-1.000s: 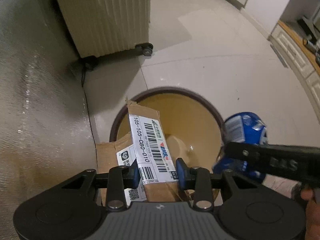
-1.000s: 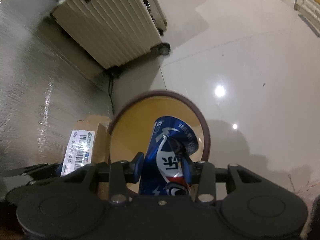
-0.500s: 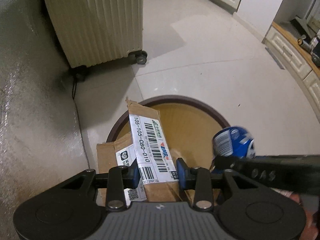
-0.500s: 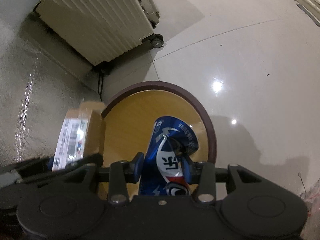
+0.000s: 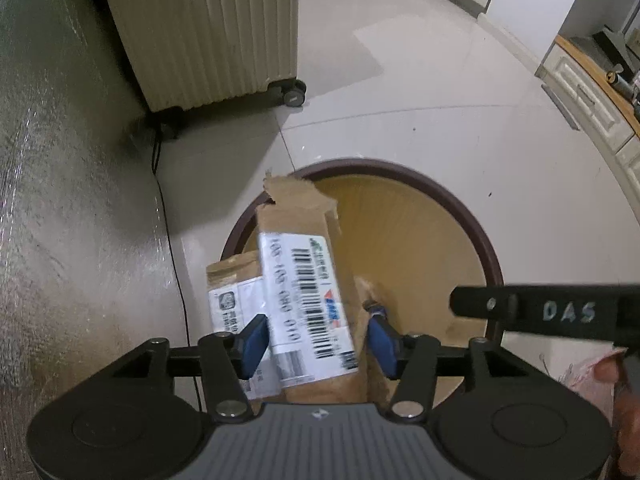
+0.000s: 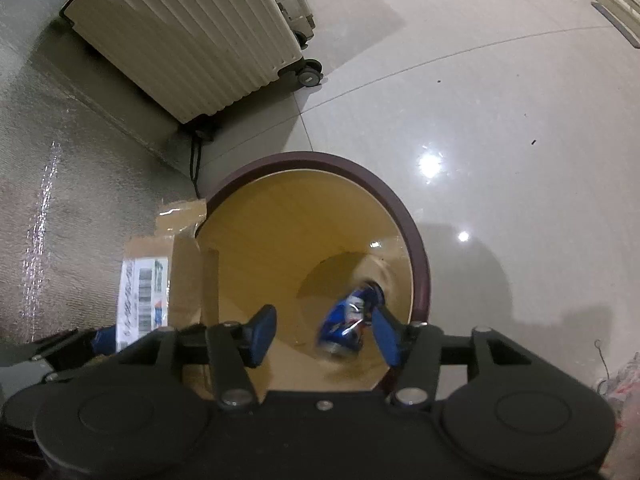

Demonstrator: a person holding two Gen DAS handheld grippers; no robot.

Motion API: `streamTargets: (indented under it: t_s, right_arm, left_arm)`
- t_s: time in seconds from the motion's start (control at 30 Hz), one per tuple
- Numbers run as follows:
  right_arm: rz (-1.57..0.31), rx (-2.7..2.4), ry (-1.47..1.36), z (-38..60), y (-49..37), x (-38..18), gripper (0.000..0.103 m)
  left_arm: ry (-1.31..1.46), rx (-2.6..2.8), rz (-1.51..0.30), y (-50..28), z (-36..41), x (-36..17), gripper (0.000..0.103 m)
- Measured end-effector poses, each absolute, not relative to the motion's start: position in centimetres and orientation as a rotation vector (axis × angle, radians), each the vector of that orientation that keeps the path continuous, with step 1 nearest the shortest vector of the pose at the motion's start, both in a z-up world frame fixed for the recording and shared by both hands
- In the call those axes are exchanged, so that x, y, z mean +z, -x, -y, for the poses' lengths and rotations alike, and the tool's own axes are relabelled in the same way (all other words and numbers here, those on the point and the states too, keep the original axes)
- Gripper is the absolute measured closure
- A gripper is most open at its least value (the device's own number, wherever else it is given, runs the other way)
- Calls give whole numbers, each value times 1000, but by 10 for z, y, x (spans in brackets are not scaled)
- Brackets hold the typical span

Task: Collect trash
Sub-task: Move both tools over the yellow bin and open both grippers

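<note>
The right gripper (image 6: pixel 324 334) has just been opened; the can (image 6: pixel 350 322) is seen blurred inside the bin (image 6: pixel 418 264). The left gripper (image 5: pixel 318 340) has just been widened, its pads apart from the cardboard (image 5: pixel 308 292) over the bin's left rim, beside the wall (image 5: pixel 60 200).

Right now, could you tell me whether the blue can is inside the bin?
Inside: the blue can, blurred, is down within the bin, clear of the right gripper's open jaws.

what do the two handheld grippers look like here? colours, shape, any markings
Both match: the left gripper and right gripper have matte black bodies with two round discs, angular black linkage arms with silver pivot screws, and blue pads on the fingers. The left one's centre panel is ribbed grey. In the left wrist view, the right gripper's black side bar carries pale lettering "DAS". No cables or sleeves visible.
</note>
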State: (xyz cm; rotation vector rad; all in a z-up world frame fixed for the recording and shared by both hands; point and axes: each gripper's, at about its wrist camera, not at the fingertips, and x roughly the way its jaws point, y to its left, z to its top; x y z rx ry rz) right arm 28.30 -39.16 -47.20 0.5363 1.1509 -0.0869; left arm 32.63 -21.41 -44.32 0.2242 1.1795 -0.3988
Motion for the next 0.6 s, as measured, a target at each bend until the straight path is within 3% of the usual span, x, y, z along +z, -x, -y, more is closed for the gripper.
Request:
streamTargets:
  t_s: [0.23,0.47,0.6]
  right_arm:
    - [-1152,-71,-511,394,-280,-465,48]
    - [-1137,-58,-465,398,-275,-450,47]
    - [-1143,-62,-443,399,-270,-445,46]
  left_arm:
    - [-223,-407,-1196,-322,212,-439,40]
    - [-213,-403,-1172,-315,217,-430,22]
    - [-222,-399,-1185,-310,218,-428,17]
